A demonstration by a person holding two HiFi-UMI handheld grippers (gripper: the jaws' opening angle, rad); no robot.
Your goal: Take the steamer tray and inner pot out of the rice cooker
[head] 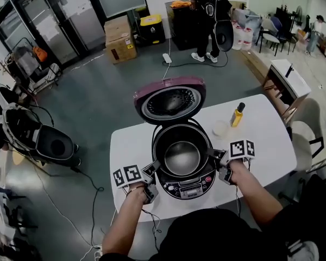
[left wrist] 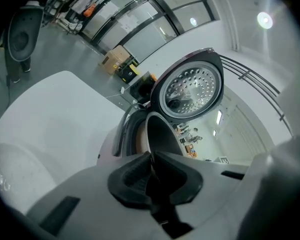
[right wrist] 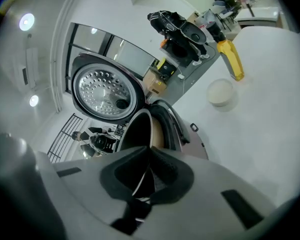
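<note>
**Both jaws clamped on the pot rim, pot down in the cooker**

Looking down now: the white tabletop (head: 261, 129) fills the view in front of me, and the rice cooker (head: 187, 190) sits on its near half with the control panel facing me. The lid (head: 170, 98) is swung right back and stands open, its perforated inner plate showing.

Inside the cooker is the inner pot (head: 182, 156), seated in the body, with its shiny bottom catching the light and only its rim showing above the cooker's collar.

My left gripper (head: 154, 167) is at the pot's left edge and my right gripper (head: 213, 154) is at its right edge, straight across from each other with the pot between them. In the left gripper view my jaws are together on the thin metal rim, and the pot wall runs away from the pads toward the lid. The right gripper view is the same: jaws pinched shut with the rim caught between the pads.

Further back on the tabletop, to the right of the cooker, a yellow bottle (head: 237, 115) stands upright, and a small white cup (head: 220, 128) sits just beside it, on the cooker's side.
</note>
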